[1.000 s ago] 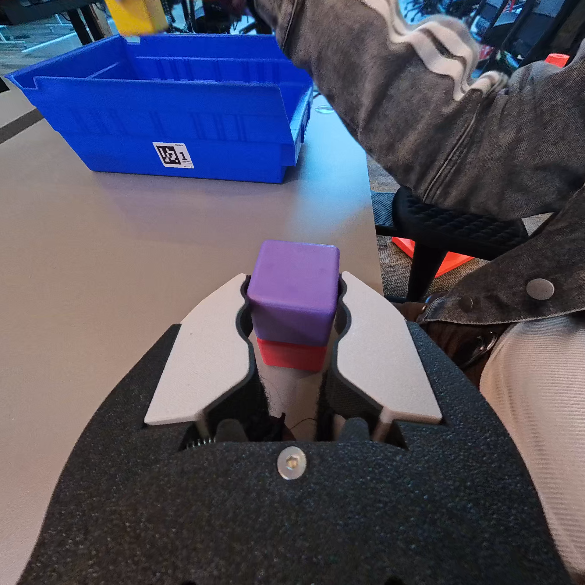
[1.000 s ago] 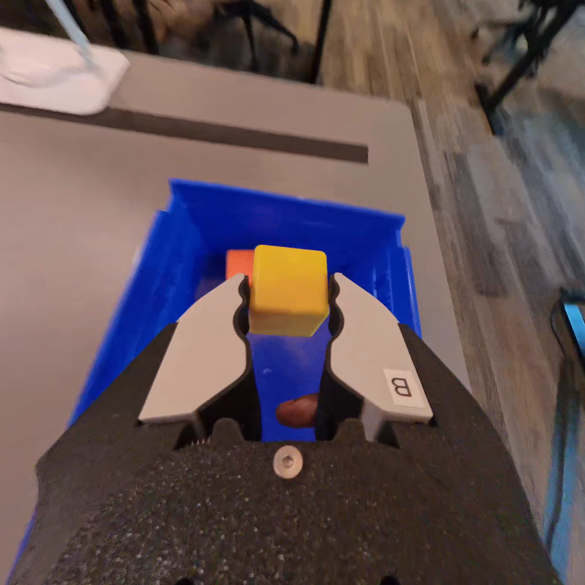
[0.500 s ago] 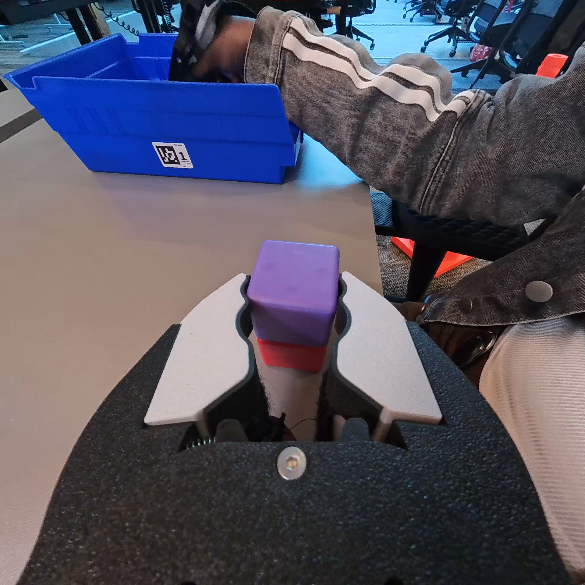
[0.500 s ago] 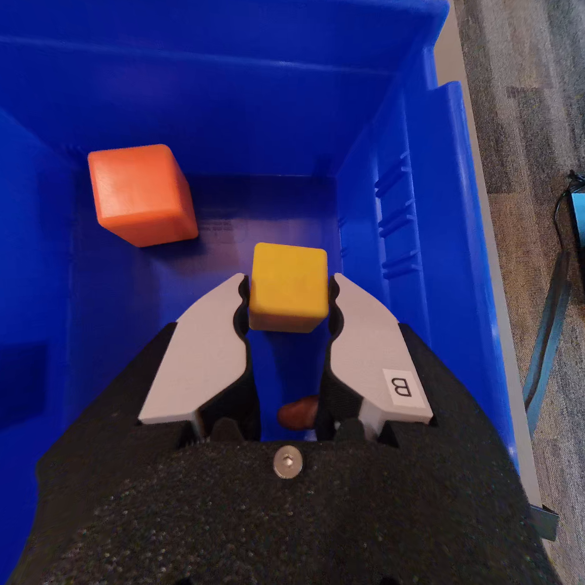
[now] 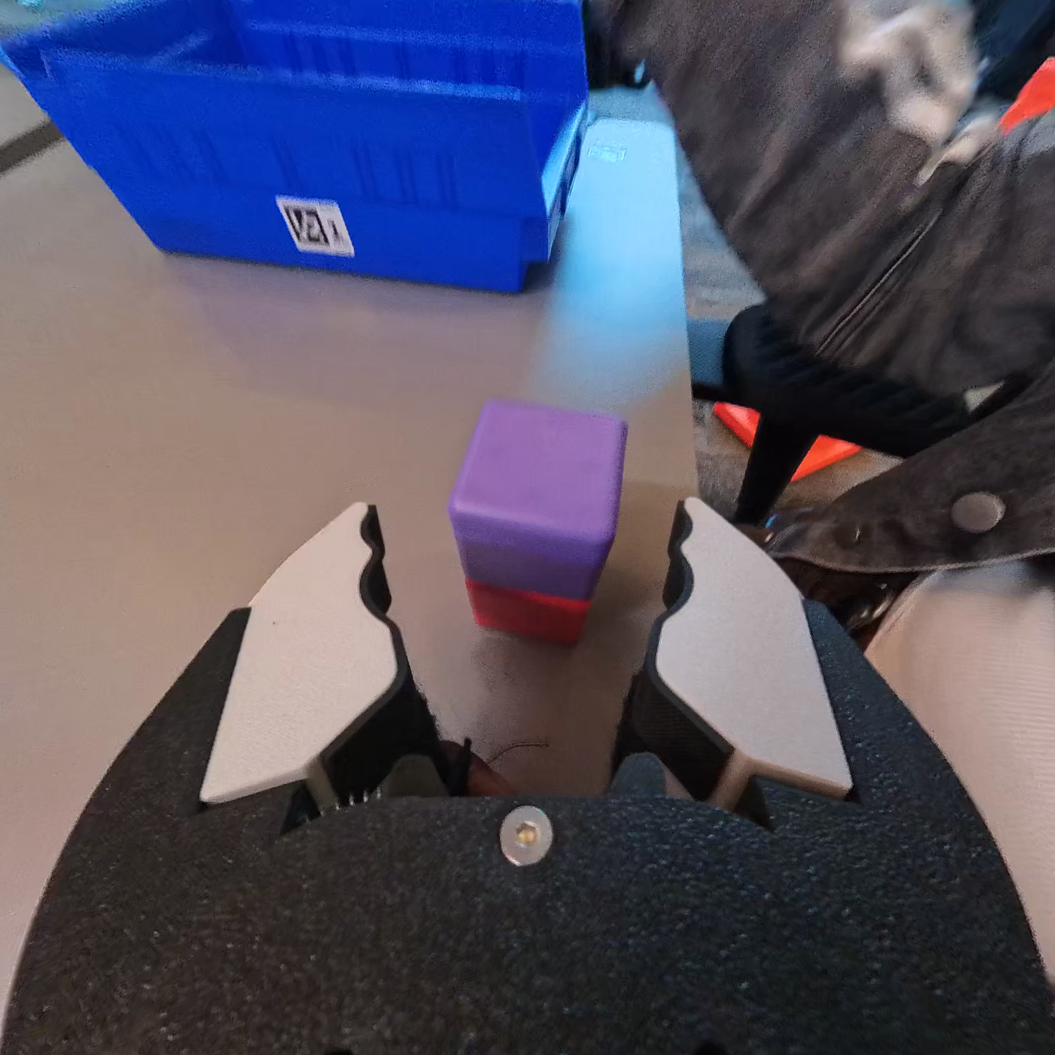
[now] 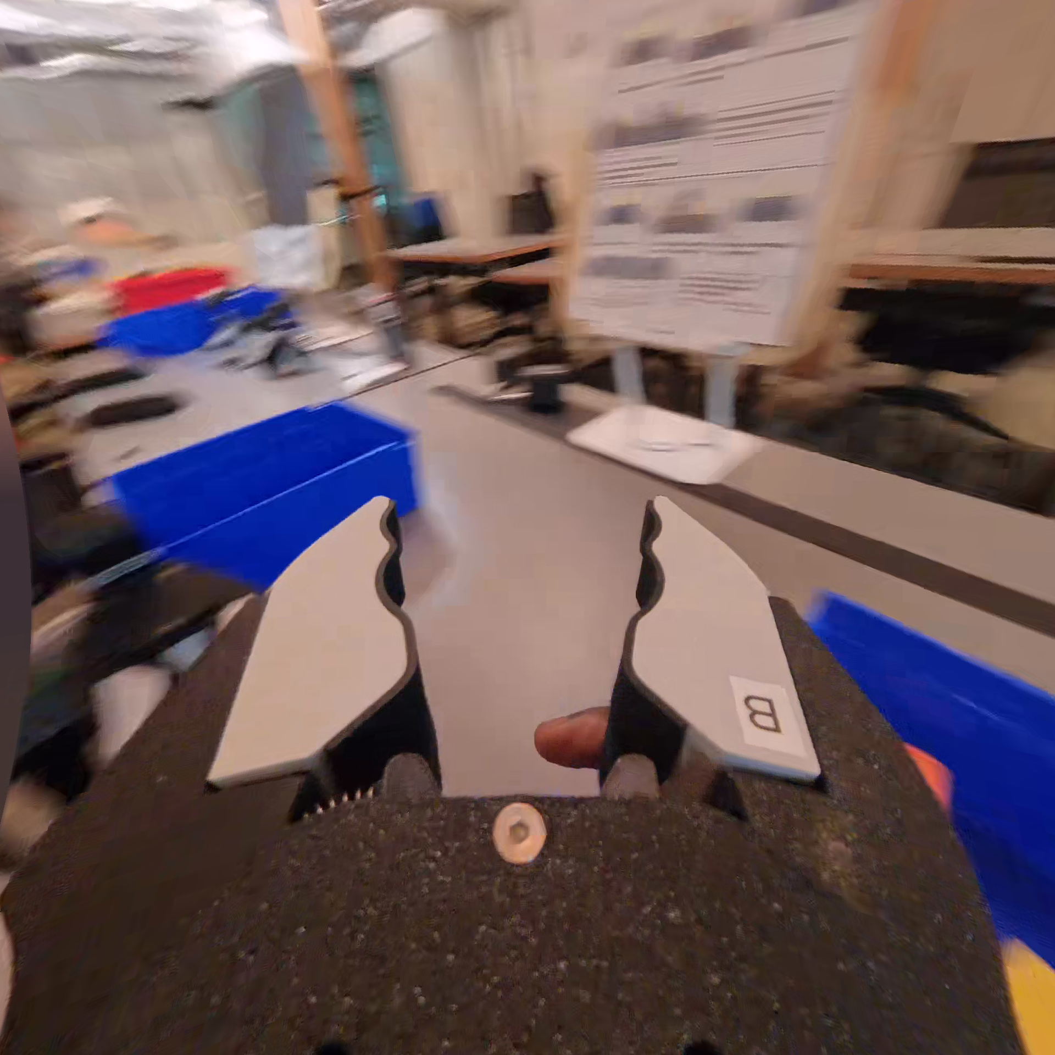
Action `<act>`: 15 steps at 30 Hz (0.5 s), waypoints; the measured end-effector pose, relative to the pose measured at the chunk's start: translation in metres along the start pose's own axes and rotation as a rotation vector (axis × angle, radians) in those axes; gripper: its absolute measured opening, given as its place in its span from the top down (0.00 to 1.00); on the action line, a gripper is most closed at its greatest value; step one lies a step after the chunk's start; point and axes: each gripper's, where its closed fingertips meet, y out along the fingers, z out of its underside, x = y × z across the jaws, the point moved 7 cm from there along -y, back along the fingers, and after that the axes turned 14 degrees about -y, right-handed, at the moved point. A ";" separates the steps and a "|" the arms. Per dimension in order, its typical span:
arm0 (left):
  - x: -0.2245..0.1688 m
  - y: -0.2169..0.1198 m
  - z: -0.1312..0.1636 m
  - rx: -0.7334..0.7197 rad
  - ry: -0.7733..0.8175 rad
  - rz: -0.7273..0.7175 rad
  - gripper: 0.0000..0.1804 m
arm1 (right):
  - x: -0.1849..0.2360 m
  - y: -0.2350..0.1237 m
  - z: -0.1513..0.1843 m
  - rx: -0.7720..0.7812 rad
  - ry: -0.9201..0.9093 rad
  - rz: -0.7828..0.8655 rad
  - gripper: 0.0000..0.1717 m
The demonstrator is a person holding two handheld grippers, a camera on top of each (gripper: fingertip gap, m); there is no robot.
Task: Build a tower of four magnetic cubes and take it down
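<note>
In the left wrist view a purple cube (image 5: 536,491) sits on top of a red cube (image 5: 528,613) on the grey table (image 5: 228,428). My left gripper (image 5: 526,505) is open around this short stack, and there is a clear gap between each pad and the purple cube. In the right wrist view, which is blurred by motion, my right gripper (image 6: 519,502) is open and empty above the table. A blue bin (image 6: 942,719) lies at its lower right, with a bit of orange (image 6: 936,770) and a bit of yellow (image 6: 1027,982) showing at that edge.
A blue bin with a white sticker (image 5: 319,143) stands at the back of the table in the left wrist view. A person's dark sleeve (image 5: 828,171) fills the right side. The right wrist view shows another blue bin (image 6: 257,491) at the left and a white tray (image 6: 656,445) farther back. The left gripper's tips are roughly 25 centimeters from the right gripper's.
My left gripper opened off the purple cube and drew back; the purple-on-red stack stays on the table. My right gripper let go of the yellow cube over the bin, opened, and swung up and away.
</note>
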 end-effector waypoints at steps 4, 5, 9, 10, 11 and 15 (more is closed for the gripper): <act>0.002 0.007 0.015 0.095 0.061 -0.034 0.53 | 0.098 0.017 -0.005 0.132 -0.219 -0.477 0.51; 0.002 0.009 0.017 0.117 0.075 -0.039 0.54 | 0.117 0.022 0.002 0.192 -0.276 -0.548 0.51; 0.001 0.012 0.020 0.150 0.101 -0.038 0.63 | 0.166 0.038 0.042 0.408 -0.406 -0.713 0.53; 0.001 0.012 0.020 0.150 0.100 -0.039 0.66 | 0.172 0.042 0.051 0.450 -0.420 -0.720 0.54; 0.003 0.011 0.020 0.151 0.094 -0.040 0.69 | 0.175 0.046 0.059 0.484 -0.427 -0.720 0.55; 0.003 0.011 0.020 0.155 0.090 -0.031 0.72 | 0.186 0.057 0.081 0.560 -0.423 -0.765 0.59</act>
